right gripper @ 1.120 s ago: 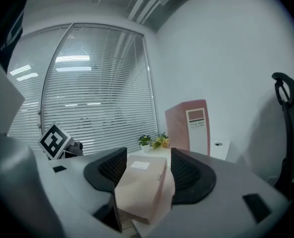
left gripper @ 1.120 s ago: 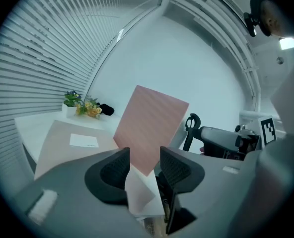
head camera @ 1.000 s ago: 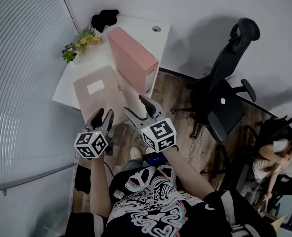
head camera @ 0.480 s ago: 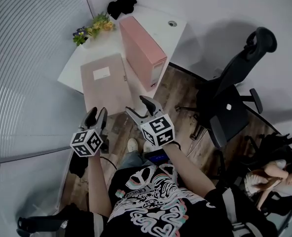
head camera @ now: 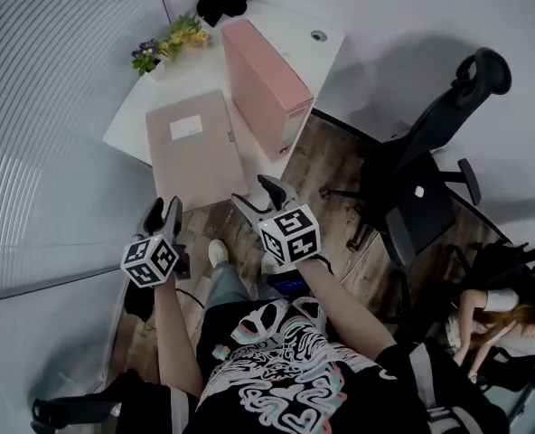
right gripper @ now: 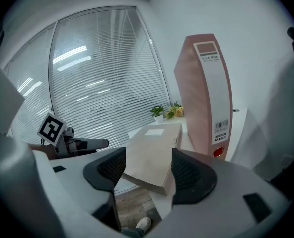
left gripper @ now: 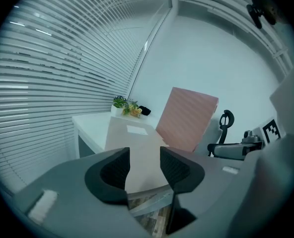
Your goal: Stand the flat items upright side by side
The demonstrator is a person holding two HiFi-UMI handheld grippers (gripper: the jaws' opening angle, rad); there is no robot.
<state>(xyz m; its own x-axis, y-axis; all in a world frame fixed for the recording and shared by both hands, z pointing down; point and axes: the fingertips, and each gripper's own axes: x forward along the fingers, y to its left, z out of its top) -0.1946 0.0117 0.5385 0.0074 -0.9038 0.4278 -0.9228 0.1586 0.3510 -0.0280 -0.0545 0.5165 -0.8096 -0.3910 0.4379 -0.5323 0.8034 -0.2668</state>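
Beige and flat, the file box (head camera: 193,152) lies on the white table (head camera: 130,127), near end overhanging, left of the upright pink box (head camera: 263,84). The left gripper (head camera: 164,208) and right gripper (head camera: 251,191) hang short of it, jaws apart, empty. Best to pinch the overhanging end at both corners, then tip it upright beside the pink one.

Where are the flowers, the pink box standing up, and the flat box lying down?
flowers (head camera: 173,42), head view, the blossoms.
standing pink box (head camera: 267,72), head view, its upper face.
flat box (head camera: 195,156), head view, its top face.
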